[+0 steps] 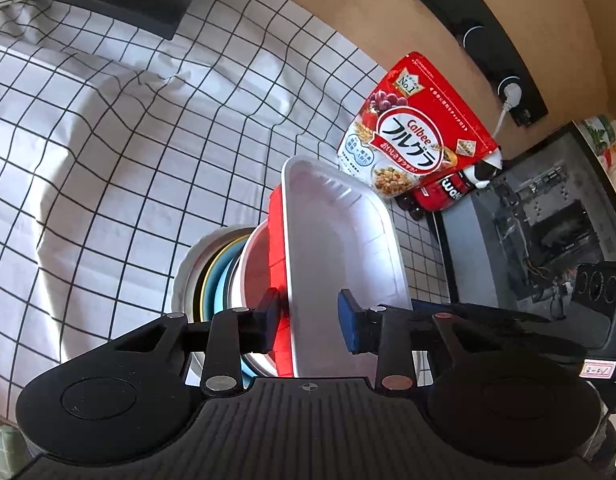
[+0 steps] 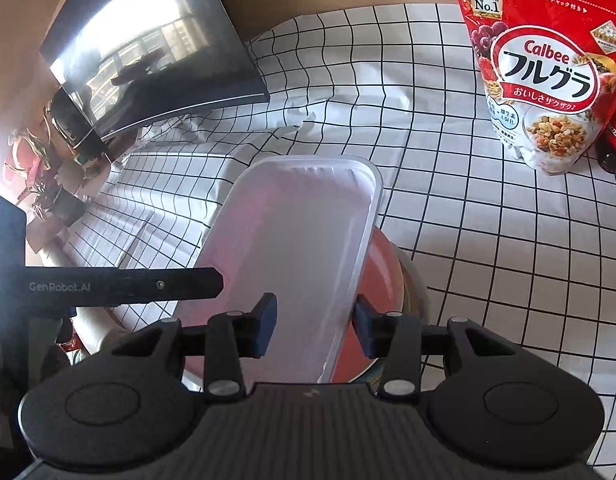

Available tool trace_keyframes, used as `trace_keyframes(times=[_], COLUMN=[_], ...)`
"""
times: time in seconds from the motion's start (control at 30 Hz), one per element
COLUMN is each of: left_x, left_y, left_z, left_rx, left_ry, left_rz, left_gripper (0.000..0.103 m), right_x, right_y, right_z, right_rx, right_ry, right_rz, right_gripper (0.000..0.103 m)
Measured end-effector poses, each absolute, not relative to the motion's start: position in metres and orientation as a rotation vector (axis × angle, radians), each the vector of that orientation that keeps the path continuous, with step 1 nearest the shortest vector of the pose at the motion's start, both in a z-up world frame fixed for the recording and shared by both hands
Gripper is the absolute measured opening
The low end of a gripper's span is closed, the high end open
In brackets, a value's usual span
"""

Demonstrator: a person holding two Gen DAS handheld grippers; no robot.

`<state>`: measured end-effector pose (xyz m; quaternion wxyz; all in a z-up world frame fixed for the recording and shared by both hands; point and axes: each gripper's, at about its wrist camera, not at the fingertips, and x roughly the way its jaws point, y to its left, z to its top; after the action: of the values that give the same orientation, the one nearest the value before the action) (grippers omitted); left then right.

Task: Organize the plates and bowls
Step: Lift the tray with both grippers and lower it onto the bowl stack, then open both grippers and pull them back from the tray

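A white rectangular tray [image 1: 339, 240] with a red outer wall is tilted over a stack of dishes on the checked cloth. The stack shows a red bowl [image 1: 258, 268], a pale blue dish [image 1: 224, 288] and a white plate [image 1: 184, 276] at the bottom. My left gripper [image 1: 308, 322] straddles one long rim of the tray, one pad on the red outside and the other on the white inside. My right gripper [image 2: 315, 326] is clamped on the opposite long rim of the tray [image 2: 300, 232], just above the red bowl [image 2: 383, 264]. One finger of the left gripper [image 2: 128, 284] reaches the tray's far edge.
A red cereal bag [image 1: 411, 128] [image 2: 543, 72] stands behind the stack, with a dark bottle [image 1: 447, 192] beside it. An open computer case [image 1: 547, 220] lies past the cloth's edge. A dark screen [image 2: 148, 52] stands at the back left. The checked cloth [image 1: 108, 140] is creased.
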<state>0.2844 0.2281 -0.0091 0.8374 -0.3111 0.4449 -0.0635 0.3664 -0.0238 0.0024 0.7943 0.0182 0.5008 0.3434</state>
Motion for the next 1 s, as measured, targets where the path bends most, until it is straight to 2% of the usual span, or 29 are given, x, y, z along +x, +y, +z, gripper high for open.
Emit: trace_keyframes(times=[0.13, 0.4, 0.5, 0.6, 0.83, 1.0], left_x=[0.286, 0.277, 0.264, 0.248, 0.196, 0.156], left_y=[0.228, 0.231, 0.231, 0.229, 0.226, 0.209], left_z=[-0.016, -0.009, 0.002, 0.011, 0.014, 0.022], left_rx=[-0.66, -0.697, -0.698, -0.704, -0.754, -0.639], left_ry=[0.961, 0.931, 0.885, 0.855, 0.747, 0.653], left_rz=[-0.123, -0.107, -0.083, -0.04, 0.084, 0.061], left_gripper=[0.029, 0.029, 0.029, 0.029, 0.029, 0.029], right_x=[0.366, 0.359, 0.353, 0.349, 0.33, 0.293], right_y=[-0.026, -0.029, -0.037, -0.046, -0.069, -0.087], right_z=[0.001, 0.006, 0.011, 0.015, 0.017, 0.027], right_rx=[0.044, 0.027, 0.048, 0.075, 0.095, 0.07], right_ry=[1.079, 1.02, 0.979, 0.962, 0.888, 0.763], right_rz=[0.735, 0.721, 0.721, 0.74, 0.746, 0.629], right_gripper=[0.042, 0.042, 0.044, 0.052, 0.052, 0.052])
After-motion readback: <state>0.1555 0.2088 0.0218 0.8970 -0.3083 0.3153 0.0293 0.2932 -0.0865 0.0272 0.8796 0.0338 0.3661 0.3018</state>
